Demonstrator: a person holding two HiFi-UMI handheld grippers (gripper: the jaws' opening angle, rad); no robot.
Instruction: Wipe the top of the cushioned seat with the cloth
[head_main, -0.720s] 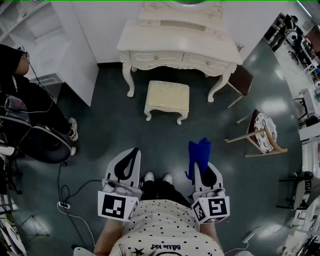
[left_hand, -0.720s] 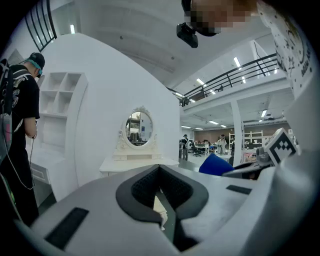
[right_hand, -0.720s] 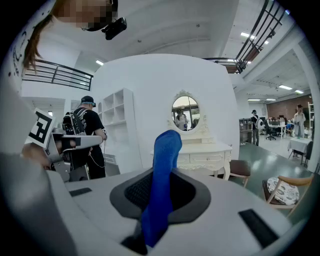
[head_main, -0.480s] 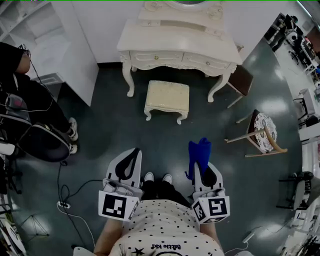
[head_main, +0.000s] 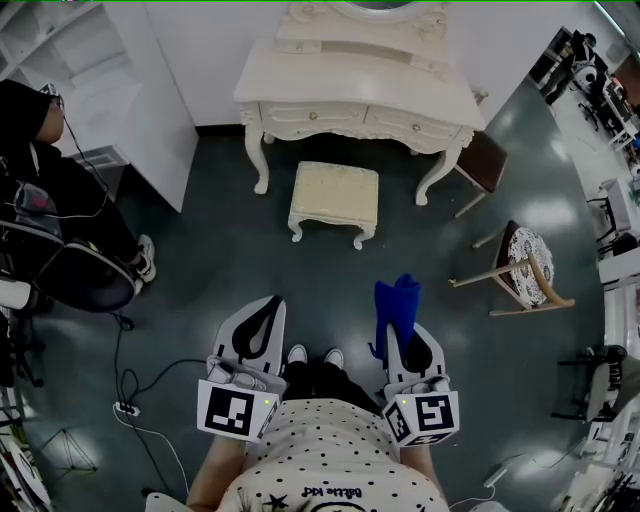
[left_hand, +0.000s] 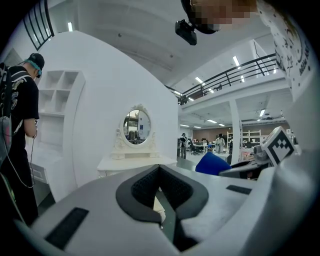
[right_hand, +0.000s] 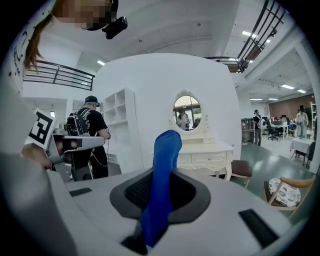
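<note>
Blue cloth (head_main: 398, 305) is pinched in the right tool (head_main: 406, 342), jaws closed on it. It sticks up and forward out of the tips, and in the right gripper view it is a tall folded strip (right_hand: 161, 185) between the black pads. Left tool (head_main: 262, 312) is empty, tips pressed together, only a thin slit between the pads in the left gripper view. Both tools are held low in front of the person, side by side and apart, with white shoes (head_main: 312, 355) between them on the dark floor (head_main: 220, 260). Cushioned seat (head_main: 335, 195), cream top on white curved legs, stands on the floor just in front of the white vanity (head_main: 355, 85), well apart from both tools, top bare. Wooden chair (head_main: 520, 270) with a patterned pad to the right. Another person in black (head_main: 60, 200) at far left by white shelving.
</note>
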